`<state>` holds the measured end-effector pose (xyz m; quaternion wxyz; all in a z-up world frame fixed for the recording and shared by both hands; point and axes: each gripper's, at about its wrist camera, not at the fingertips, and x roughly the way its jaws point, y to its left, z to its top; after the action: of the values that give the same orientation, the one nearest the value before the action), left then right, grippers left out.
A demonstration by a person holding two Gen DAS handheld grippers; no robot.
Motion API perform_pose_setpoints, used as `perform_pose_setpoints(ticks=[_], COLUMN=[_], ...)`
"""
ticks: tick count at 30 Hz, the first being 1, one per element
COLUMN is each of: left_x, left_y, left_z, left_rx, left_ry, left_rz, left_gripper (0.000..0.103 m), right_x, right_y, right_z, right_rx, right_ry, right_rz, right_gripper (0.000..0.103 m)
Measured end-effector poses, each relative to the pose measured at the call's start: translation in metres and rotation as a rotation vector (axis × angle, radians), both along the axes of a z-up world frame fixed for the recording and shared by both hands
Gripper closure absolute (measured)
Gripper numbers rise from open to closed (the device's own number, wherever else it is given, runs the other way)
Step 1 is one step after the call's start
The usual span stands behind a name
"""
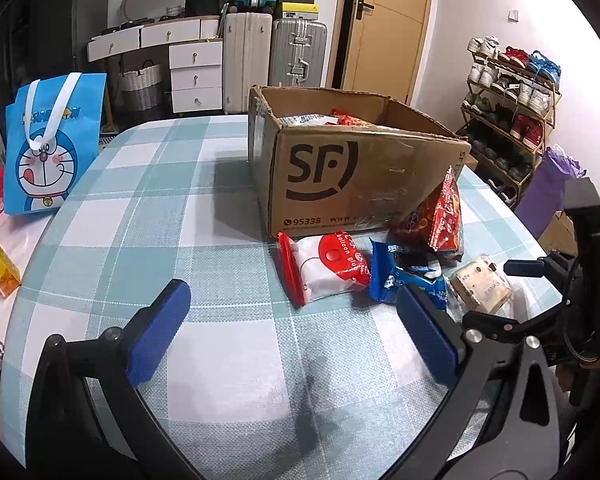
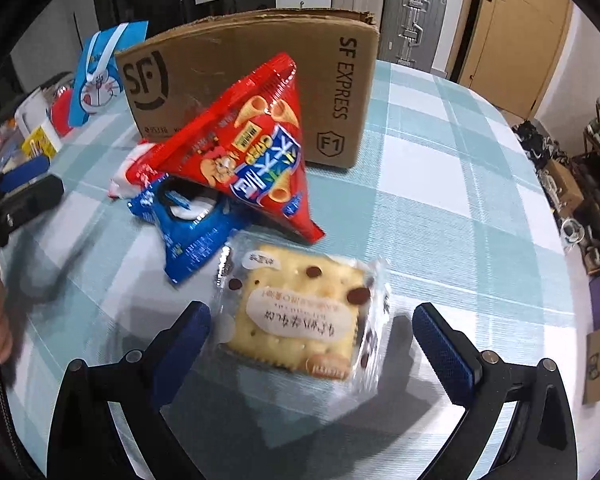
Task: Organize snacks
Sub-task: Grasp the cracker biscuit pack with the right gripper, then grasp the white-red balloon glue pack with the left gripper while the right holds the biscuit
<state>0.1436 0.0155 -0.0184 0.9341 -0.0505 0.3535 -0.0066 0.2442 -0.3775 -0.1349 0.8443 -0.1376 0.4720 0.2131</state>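
An open cardboard SF box [image 1: 340,168] stands on the checked table and holds several snack packs; it also shows in the right wrist view [image 2: 260,80]. In front of it lie a red-and-white pack [image 1: 324,268], a blue cookie pack [image 1: 408,276] [image 2: 188,232], a red triangular corn-snack bag [image 1: 440,216] [image 2: 240,152] leaning on the box, and a clear-wrapped cracker pack [image 1: 482,284] [image 2: 300,320]. My left gripper [image 1: 288,332] is open and empty above bare tablecloth. My right gripper [image 2: 316,344] is open with the cracker pack between its fingers, not clamped.
A blue Doraemon bag [image 1: 48,152] and other packs stand at the table's left edge. The round table's right edge [image 2: 560,264] drops toward a shoe rack [image 1: 512,120]. Suitcases and drawers stand behind.
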Motion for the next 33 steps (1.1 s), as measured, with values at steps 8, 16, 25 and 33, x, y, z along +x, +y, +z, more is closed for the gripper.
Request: perform_pose_setpoints(ticks=[8,16,25,33], left_x=[0.001,0.0,0.004,0.029], left_y=[0.001,0.0,0.002,-0.003], left_z=[-0.001,-0.001,-0.005,-0.016], left_rx=[0.003,0.004,-0.003,-0.013], left_ry=[0.002,0.001,0.016,0.064], left_rz=[-0.001,-0.002,0.013,0.033], left_gripper=[0.0,0.0,0.0,0.0], right_x=[-0.003,-0.005,-0.014,-0.014], right_y=[0.003,-0.002,-0.015,-0.037], right_z=[0.0,0.004,0.03,0.06], right_rx=[0.007,0.051,0.057,0.16], right_ry=[-0.019,-0.011,-0.079,-0.175], right_rz=[0.035,0.073,0.088,0.021], right_gripper=[0.009,0.04,0.04,0.04])
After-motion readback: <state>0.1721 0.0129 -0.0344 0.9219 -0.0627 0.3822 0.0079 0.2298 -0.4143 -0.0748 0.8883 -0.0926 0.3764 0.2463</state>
